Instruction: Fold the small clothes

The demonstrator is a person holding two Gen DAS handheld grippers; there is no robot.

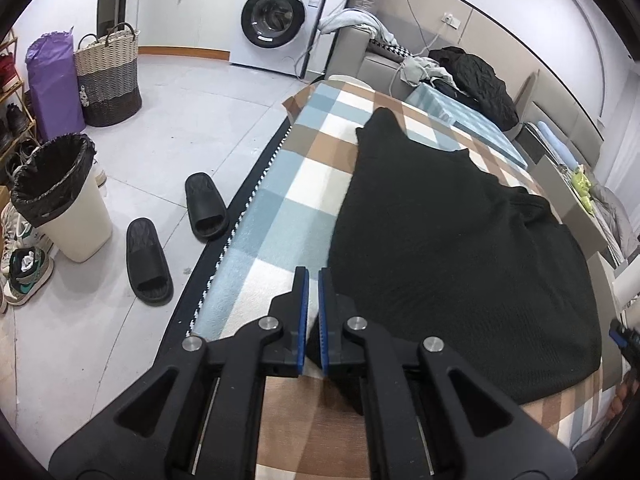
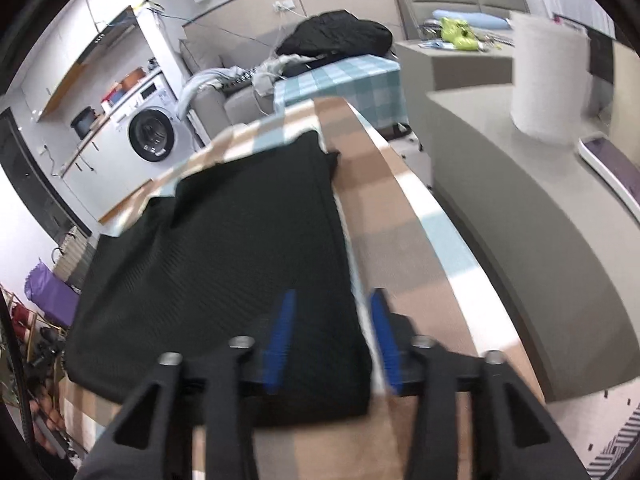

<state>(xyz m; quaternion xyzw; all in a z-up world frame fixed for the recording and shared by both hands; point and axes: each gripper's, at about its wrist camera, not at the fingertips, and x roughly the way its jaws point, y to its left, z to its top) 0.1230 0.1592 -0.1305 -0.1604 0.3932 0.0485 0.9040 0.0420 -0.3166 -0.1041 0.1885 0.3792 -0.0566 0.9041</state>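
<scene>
A black knit garment (image 1: 460, 248) lies spread flat on a checked blanket (image 1: 280, 200) of blue, tan and white. My left gripper (image 1: 313, 271) sits at the garment's near left edge, its blue pads (image 1: 303, 312) almost together with dark cloth pinched low between them. In the right wrist view the same garment (image 2: 240, 240) looks folded into a long rectangle. My right gripper (image 2: 332, 294) stands open over its near right corner. One pad (image 2: 280, 336) is above the cloth, the other above the blanket (image 2: 400, 240) beside it. The picture there is blurred.
Left of the blanket's edge the floor holds two black slippers (image 1: 176, 236), a lined bin (image 1: 60, 196), a woven basket (image 1: 108, 76) and shoes. A washing machine (image 1: 276, 20) and a sofa with piled clothes (image 1: 472, 76) stand beyond. A grey counter with a paper roll (image 2: 548, 76) runs along the right.
</scene>
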